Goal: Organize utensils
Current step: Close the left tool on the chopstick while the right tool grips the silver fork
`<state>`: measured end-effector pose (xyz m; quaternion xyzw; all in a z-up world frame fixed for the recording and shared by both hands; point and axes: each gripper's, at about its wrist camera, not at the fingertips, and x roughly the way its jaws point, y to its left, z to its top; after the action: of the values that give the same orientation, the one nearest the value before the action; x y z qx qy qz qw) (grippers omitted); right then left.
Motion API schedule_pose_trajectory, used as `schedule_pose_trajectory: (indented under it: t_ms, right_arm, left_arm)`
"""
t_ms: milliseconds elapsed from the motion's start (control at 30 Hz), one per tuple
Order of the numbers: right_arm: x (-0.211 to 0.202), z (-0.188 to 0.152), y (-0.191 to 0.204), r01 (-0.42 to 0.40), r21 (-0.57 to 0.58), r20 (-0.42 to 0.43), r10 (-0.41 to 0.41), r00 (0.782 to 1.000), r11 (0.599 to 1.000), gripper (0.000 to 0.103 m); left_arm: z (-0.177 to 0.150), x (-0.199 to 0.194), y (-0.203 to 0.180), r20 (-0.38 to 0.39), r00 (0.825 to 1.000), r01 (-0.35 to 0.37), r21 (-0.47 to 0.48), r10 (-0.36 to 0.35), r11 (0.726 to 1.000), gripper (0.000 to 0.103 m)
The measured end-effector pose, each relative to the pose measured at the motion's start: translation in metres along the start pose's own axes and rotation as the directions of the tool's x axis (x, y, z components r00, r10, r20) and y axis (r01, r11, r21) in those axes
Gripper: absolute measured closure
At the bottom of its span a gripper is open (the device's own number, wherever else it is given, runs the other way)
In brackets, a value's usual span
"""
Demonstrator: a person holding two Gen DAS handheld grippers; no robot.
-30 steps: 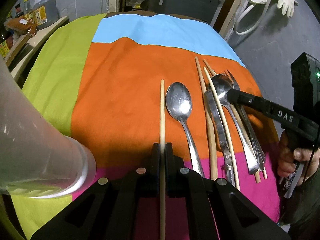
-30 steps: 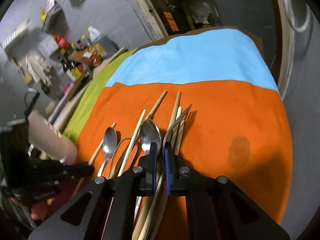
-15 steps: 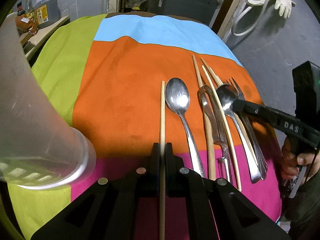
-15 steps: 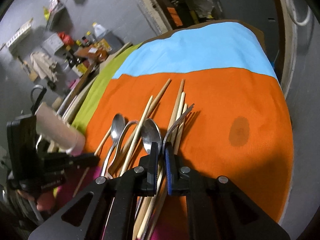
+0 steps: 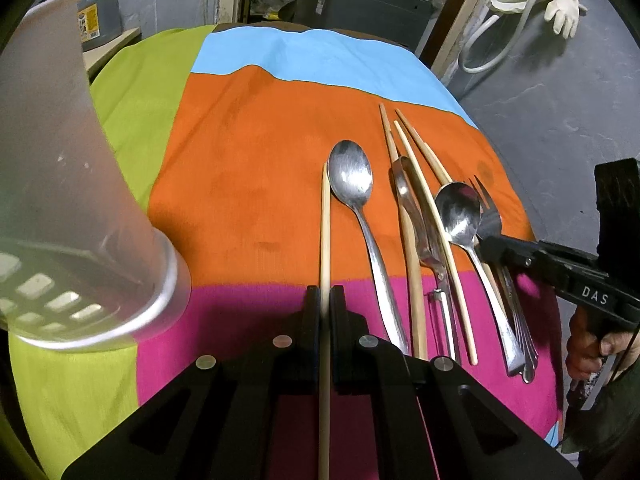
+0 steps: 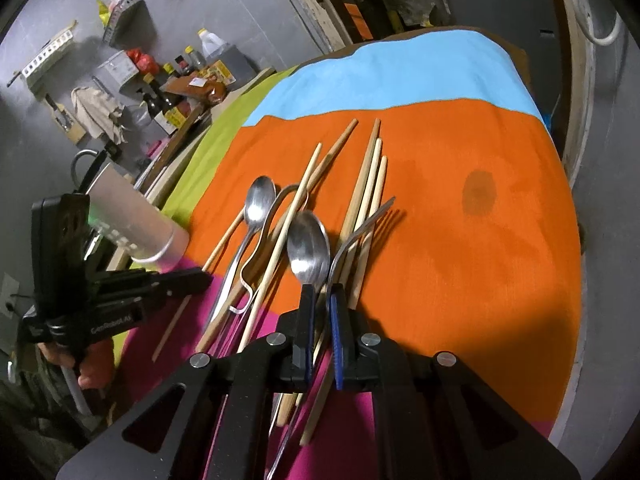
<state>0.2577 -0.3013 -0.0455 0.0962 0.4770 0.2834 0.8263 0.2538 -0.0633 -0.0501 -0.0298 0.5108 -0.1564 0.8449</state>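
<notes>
My left gripper (image 5: 325,300) is shut on a wooden chopstick (image 5: 325,224) that points away over the cloth. My right gripper (image 6: 320,300) is shut on the handle of a steel spoon (image 6: 308,248), lifted above the pile; it also shows in the left wrist view (image 5: 458,212). A fork (image 6: 360,232) lies just right of that spoon. Another spoon (image 5: 352,176), a metal peeler (image 5: 416,224) and several chopsticks (image 6: 368,184) lie on the cloth. A frosted plastic cup (image 5: 72,184) lies on its side at the left, mouth toward me.
The table carries a striped cloth (image 5: 248,184) of green, blue, orange and magenta. Bottles and clutter (image 6: 180,80) stand on a shelf beyond the left edge. The table's right edge (image 6: 576,208) drops to grey floor.
My right gripper has drawn back toward the near edge with the spoon and lifted it. My left gripper has risen and tilted slightly, still holding the chopstick.
</notes>
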Motion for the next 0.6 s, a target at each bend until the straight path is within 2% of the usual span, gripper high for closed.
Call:
schedule_pose_trajectory:
  t_ms: [167, 300, 400, 600]
  right_arm:
    - [-0.005, -0.005, 0.002, 0.033, -0.02, 0.007, -0.033, 0.999, 0.999, 0.099]
    - [-0.001, -0.006, -0.003, 0.018, 0.043, 0.033, -0.02, 0.999, 0.999, 0.101]
    - [-0.002, -0.009, -0.002, 0.018, 0.073, 0.066, -0.023, 0.998, 0.997, 0.102]
    - [-0.015, -0.023, 0.004, 0.001, 0.099, 0.16, -0.017, 0.987, 0.995, 0.102]
  left_arm:
    - [-0.001, 0.0, -0.001, 0.004, 1.0, 0.002, 0.0, -0.002, 1.0, 0.1]
    - [-0.002, 0.0, -0.001, 0.011, 1.0, -0.001, 0.001, 0.001, 1.0, 0.1]
    - [-0.007, -0.003, 0.0, 0.028, 0.999, 0.027, -0.015, -0.027, 1.0, 0.1]
    - [-0.018, -0.023, -0.008, 0.131, 0.989, 0.066, 0.014, -0.068, 0.998, 0.1]
